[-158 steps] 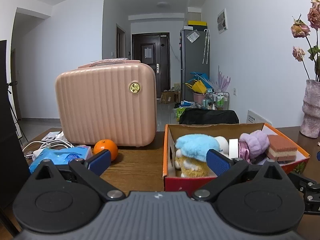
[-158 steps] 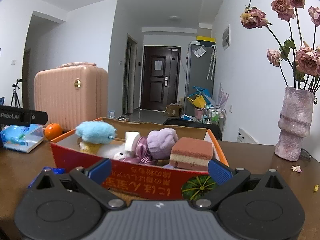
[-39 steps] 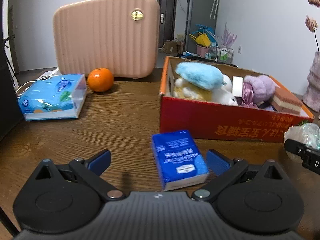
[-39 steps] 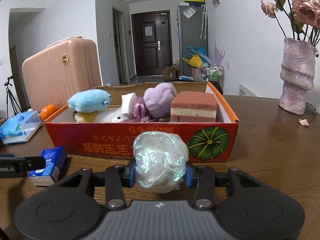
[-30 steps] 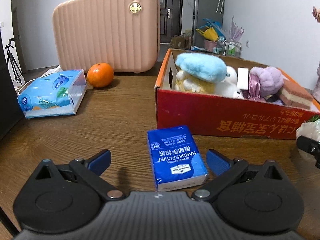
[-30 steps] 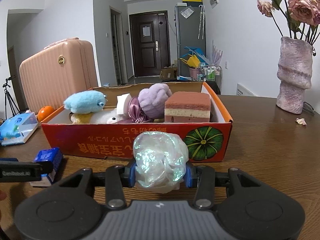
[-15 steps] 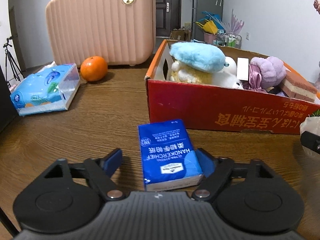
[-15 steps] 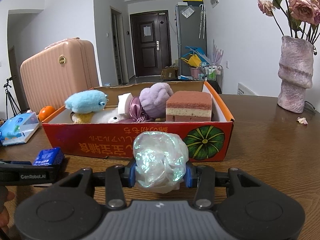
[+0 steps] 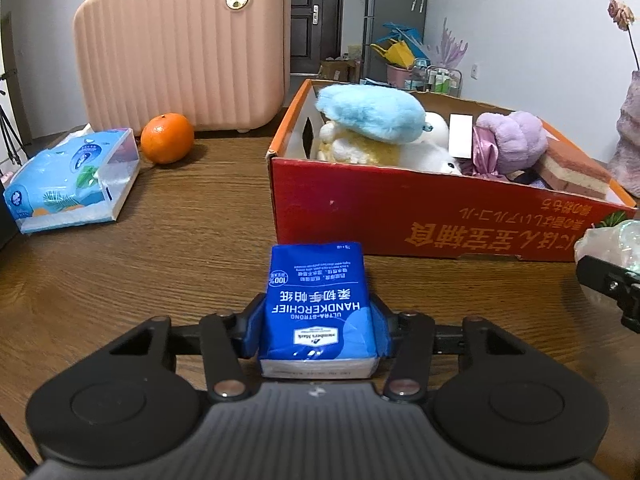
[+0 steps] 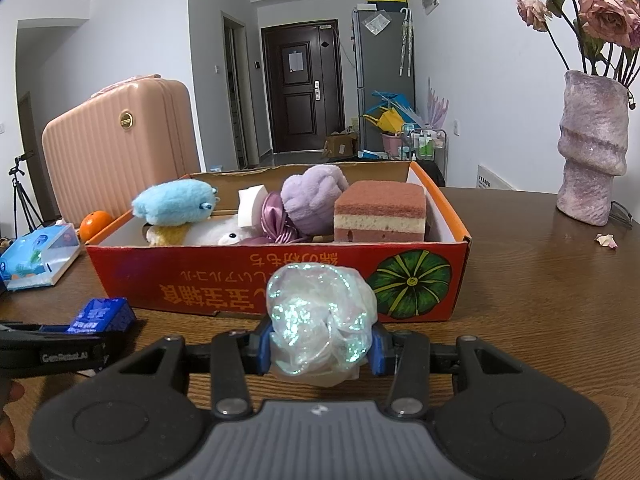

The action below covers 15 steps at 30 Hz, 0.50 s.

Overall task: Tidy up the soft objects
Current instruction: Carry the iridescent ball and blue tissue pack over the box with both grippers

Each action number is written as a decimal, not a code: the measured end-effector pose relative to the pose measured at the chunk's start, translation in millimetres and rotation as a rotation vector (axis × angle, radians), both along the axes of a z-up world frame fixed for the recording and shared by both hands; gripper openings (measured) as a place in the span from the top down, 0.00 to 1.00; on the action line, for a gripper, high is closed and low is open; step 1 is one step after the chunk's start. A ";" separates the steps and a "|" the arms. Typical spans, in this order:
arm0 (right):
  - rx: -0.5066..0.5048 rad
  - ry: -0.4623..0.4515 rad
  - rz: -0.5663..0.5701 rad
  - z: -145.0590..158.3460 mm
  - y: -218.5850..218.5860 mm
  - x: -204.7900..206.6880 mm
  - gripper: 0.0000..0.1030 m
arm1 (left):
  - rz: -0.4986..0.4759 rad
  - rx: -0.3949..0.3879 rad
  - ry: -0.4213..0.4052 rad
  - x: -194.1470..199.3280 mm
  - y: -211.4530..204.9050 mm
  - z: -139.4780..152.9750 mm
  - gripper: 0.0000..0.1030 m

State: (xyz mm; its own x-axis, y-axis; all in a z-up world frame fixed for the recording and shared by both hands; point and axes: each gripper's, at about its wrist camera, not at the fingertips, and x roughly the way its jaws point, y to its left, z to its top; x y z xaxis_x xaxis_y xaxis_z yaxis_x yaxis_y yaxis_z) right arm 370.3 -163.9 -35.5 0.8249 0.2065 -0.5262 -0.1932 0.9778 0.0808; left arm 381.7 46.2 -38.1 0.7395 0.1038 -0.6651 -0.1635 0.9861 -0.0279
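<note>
A blue handkerchief pack (image 9: 318, 304) lies on the wooden table just in front of the red cardboard box (image 9: 420, 216). My left gripper (image 9: 318, 330) is closing on the pack, its blue pads touching both long sides. In the right wrist view my right gripper (image 10: 322, 344) is shut on an iridescent white mesh puff (image 10: 322, 320), held before the box front (image 10: 280, 280). The box holds a light blue plush (image 10: 174, 200), a purple plush (image 10: 312, 196), a pink layered sponge (image 10: 380, 212) and other soft items. The blue pack (image 10: 100, 314) shows at the left, partly behind the left gripper's body.
A pink hard suitcase (image 9: 184, 48) stands at the back left, with an orange (image 9: 167, 138) and a light blue tissue pack (image 9: 72, 180) before it. A purple vase (image 10: 592, 148) with dried roses stands at the right on the table (image 10: 540, 312). A fingertip (image 10: 8, 400) shows at the left edge.
The left gripper's jaws have closed from wide apart onto the sides of the blue handkerchief pack. The right gripper has kept still with the mesh puff in it.
</note>
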 end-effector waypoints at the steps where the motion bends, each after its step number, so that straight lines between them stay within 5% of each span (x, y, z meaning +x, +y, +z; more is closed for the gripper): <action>1: 0.000 0.000 0.000 0.0 -0.1 0.0 0.58 | -0.005 -0.008 -0.003 -1.2 0.7 1.2 0.49; 15: 0.028 -0.024 0.026 5.8 -2.9 -6.1 0.58 | -0.059 -0.027 -0.156 -32.1 -6.7 32.1 0.49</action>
State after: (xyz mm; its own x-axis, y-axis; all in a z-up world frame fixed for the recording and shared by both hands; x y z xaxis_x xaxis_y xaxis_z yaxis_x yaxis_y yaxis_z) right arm 364.1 -166.8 -29.7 0.8311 0.2426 -0.5005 -0.2211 0.9698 0.1029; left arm 349.6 39.5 -6.0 0.8381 0.0409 -0.5439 -0.0970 0.9925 -0.0748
